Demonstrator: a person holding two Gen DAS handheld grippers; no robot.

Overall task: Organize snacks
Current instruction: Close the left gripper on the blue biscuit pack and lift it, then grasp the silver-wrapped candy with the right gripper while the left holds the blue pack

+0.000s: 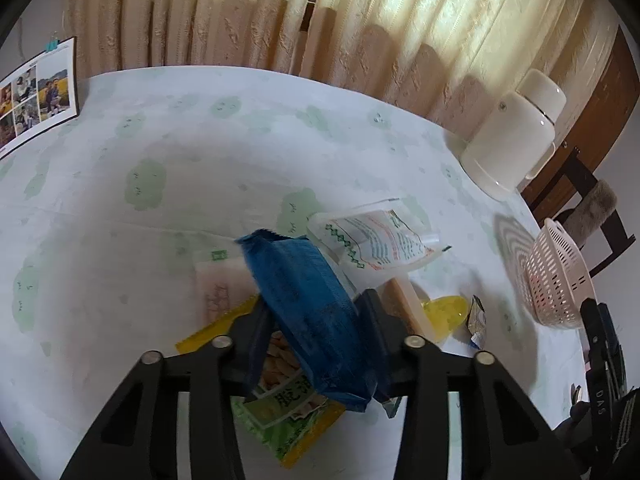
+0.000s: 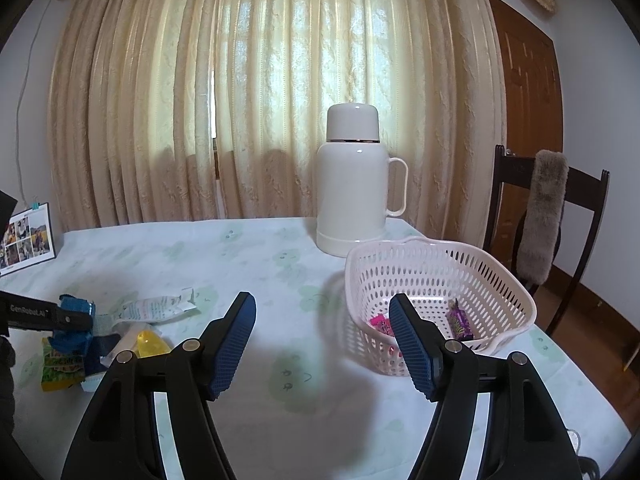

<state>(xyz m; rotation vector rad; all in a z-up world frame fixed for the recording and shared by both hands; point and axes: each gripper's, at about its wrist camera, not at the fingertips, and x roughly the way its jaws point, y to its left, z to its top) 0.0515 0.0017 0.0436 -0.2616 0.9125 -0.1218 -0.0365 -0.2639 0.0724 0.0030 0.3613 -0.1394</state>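
My left gripper (image 1: 316,314) is shut on a blue snack packet (image 1: 312,304), which stands tilted between the fingers above a pile of snacks. Under it lie a green and yellow packet (image 1: 288,412), a pale pink packet (image 1: 220,280), a white printed pouch (image 1: 376,244), a yellow jelly cup (image 1: 444,308) and a small foil wrapper (image 1: 478,320). In the right wrist view the left gripper (image 2: 74,322) holds the blue packet (image 2: 72,304) at the far left. My right gripper (image 2: 322,320) is open with nothing between its fingers, just left of the pink basket (image 2: 440,256).
The basket holds a pink sweet (image 2: 380,322) and a purple one (image 2: 458,320). A cream thermos (image 2: 352,184) stands behind it near the curtain. A photo card (image 2: 28,236) leans at the table's far left. A dark chair (image 2: 540,208) stands off the right edge.
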